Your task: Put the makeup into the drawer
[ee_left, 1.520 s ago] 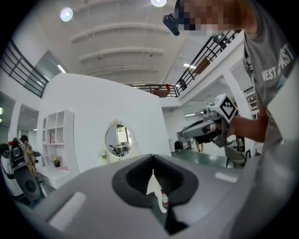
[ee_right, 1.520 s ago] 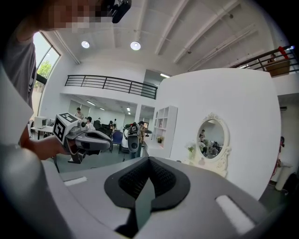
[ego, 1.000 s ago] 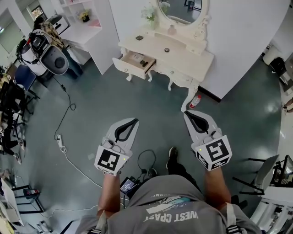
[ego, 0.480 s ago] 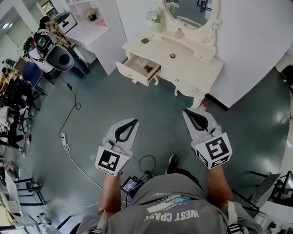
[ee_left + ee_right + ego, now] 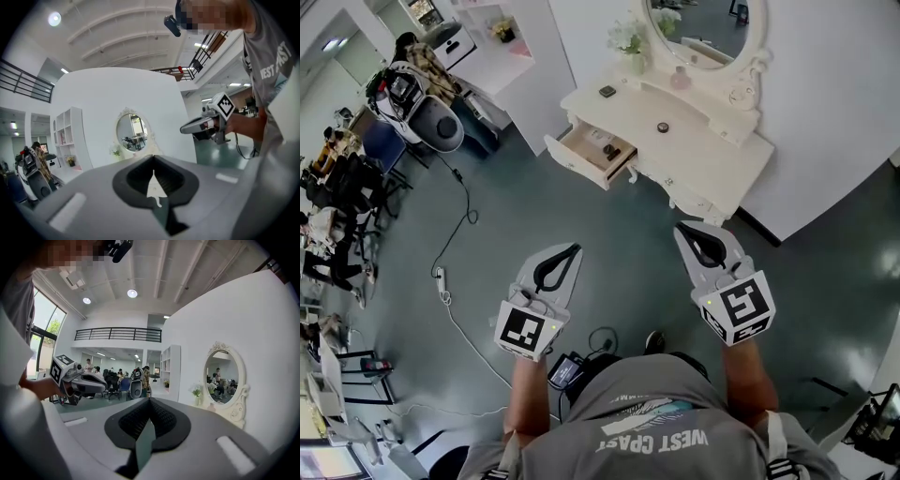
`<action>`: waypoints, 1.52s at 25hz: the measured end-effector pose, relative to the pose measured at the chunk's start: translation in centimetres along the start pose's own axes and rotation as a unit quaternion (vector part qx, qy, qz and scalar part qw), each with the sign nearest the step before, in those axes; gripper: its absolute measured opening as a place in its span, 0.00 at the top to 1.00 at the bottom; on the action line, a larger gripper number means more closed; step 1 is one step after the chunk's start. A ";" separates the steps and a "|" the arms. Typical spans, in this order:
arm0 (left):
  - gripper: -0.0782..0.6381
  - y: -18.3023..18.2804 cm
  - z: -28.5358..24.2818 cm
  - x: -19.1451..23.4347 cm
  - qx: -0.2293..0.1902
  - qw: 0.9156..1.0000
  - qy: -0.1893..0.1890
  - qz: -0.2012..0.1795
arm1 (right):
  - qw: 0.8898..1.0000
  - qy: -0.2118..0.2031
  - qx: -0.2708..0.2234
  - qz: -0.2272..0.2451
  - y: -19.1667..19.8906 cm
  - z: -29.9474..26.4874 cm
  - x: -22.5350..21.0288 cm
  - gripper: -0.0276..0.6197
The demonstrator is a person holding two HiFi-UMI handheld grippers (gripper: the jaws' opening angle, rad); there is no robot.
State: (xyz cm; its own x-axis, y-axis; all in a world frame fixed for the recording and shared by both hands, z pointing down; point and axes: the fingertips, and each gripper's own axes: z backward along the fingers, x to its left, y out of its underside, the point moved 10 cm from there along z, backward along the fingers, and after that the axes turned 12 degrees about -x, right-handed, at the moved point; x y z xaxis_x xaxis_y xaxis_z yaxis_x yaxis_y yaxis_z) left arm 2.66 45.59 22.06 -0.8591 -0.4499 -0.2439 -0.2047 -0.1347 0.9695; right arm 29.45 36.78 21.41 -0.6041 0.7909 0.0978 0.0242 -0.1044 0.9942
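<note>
A: Left gripper (image 5: 577,248)?
B: Jaws pressed together, nothing between them. It is held out over the green floor (image 5: 609,220), well short of the dressing table (image 5: 712,141), tips toward it.

A: Right gripper (image 5: 682,230)?
B: Same. Jaws together, empty. It is level with the left one, a clear gap between the two, and lines up nearer the dressing table's right end.

A: The makeup?
B: On top of the dressing table. A round dark compact (image 5: 663,127) sits near the middle of the top. A dark square case (image 5: 607,91) lies toward the left end. A pink bottle (image 5: 680,80) stands at the back, below the oval mirror (image 5: 703,23).

A: The drawer?
B: The drawer (image 5: 574,161) is at the dressing table's left end, pulled well out. A few small dark items (image 5: 609,150) lie inside, too small to tell what they are.

A: Anything else?
B: White flowers (image 5: 628,39) at the back left of the dressing table's top. A cable (image 5: 455,234) trails over the floor to the left of the dressing table. Farther left, a person (image 5: 417,61) stands by white shelves (image 5: 502,37).
</note>
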 end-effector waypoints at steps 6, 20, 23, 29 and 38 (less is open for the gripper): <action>0.89 -0.6 -3.2 0.0 0.015 1.000 0.006 0.002 | 1.000 0.003 0.002 -0.017 1.0 -0.5 -3.0 0.95; 0.89 2.9 -10.6 6.4 -0.005 0.998 0.068 0.015 | 0.998 0.055 0.028 -0.008 2.4 -5.8 -6.2 0.95; 0.89 3.3 -12.1 9.1 -0.018 0.997 0.078 0.016 | 0.998 0.063 0.031 -0.003 2.1 -8.2 -6.5 0.95; 0.89 4.5 -14.8 14.8 -0.028 0.995 0.097 0.023 | 0.996 0.079 0.042 0.004 1.7 -13.5 -7.1 0.95; 0.89 7.3 -17.8 22.2 -0.041 0.991 0.124 0.038 | 0.992 0.113 0.057 0.012 2.1 -20.5 -8.2 0.95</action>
State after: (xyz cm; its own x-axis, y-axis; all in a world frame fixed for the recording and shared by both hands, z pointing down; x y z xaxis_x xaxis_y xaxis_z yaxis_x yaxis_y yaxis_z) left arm -9.51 18.87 23.33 -0.7269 -0.6632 -0.1783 -0.0956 -0.1594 0.9826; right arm 18.12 17.77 21.81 -0.7651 0.6322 0.1222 0.1224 -0.0435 0.9915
